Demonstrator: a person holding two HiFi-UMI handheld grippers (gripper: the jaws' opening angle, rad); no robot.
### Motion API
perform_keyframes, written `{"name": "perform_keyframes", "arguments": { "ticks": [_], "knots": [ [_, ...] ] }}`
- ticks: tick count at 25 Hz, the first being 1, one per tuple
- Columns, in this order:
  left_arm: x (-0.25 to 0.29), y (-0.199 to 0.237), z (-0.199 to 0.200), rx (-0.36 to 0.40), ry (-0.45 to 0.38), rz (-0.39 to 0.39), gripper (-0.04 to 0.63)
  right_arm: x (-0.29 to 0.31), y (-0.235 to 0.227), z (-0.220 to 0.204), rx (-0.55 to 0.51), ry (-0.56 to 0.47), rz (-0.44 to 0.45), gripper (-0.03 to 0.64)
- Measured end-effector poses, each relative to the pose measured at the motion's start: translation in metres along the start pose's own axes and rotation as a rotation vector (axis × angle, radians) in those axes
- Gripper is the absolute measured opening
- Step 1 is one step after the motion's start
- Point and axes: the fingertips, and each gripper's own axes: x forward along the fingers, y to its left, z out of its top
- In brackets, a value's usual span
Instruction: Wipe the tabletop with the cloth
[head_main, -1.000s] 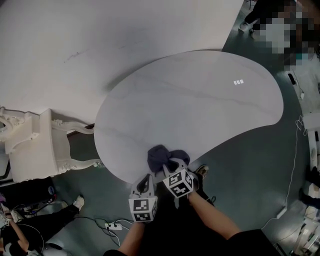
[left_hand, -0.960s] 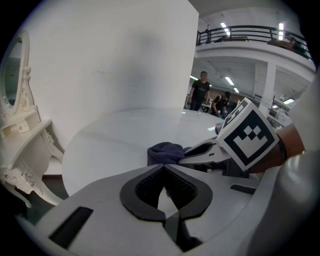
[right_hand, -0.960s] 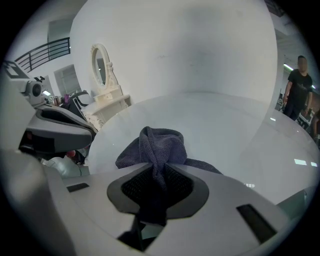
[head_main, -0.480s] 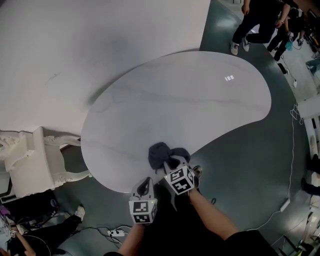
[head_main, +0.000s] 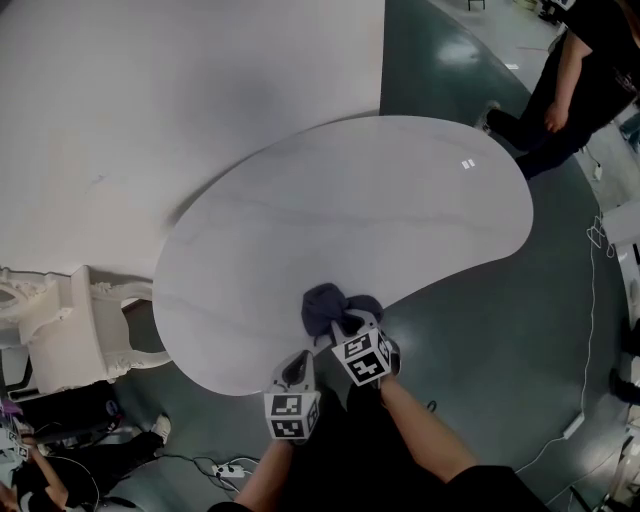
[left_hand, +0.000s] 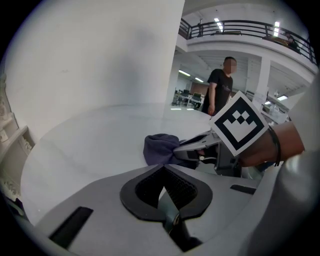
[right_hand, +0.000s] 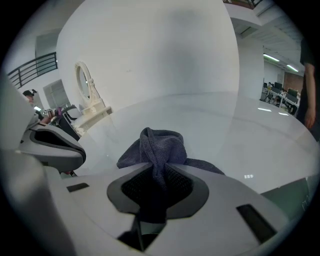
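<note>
Cloth (right_hand: 161, 146) in right gripper (right_hand: 155, 189), left gripper (left_hand: 164, 194) closed

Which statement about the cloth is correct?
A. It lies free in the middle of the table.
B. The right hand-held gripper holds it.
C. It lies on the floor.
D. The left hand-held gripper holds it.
B: the right gripper view shows the cloth pinched between the jaws of the right hand-held gripper, at the near edge of the table; the left hand-held gripper is shut on nothing.
</note>
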Motion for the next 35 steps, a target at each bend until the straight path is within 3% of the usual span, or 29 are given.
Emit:
{"name": "perform_keyframes", "arguments": {
  "ticks": [6, 11, 30, 35],
  "knots": [
    [0.015, -0.035, 0.014, -0.033, -0.002, 0.027, 0.003, -0.013, -0.045, -0.002, 0.006, -0.018, 0.010, 0.063],
    [0.031, -0.056, 0.032, 0.004, 0.011, 0.008, 0.003, -0.024, -0.088, -0.008, 0.078, -0.035, -0.021, 0.063],
    [0.149, -0.132, 0.122, 0.199, 0.069, -0.206, 0.003, -0.061, -0.224, -0.013, 0.310, -0.065, -0.139, 0.063],
    [0.171, -0.138, 0.144, 0.210, 0.070, -0.269, 0.003, -0.068, -0.256, -0.019, 0.255, 0.017, -0.235, 0.063]
  ]
}}
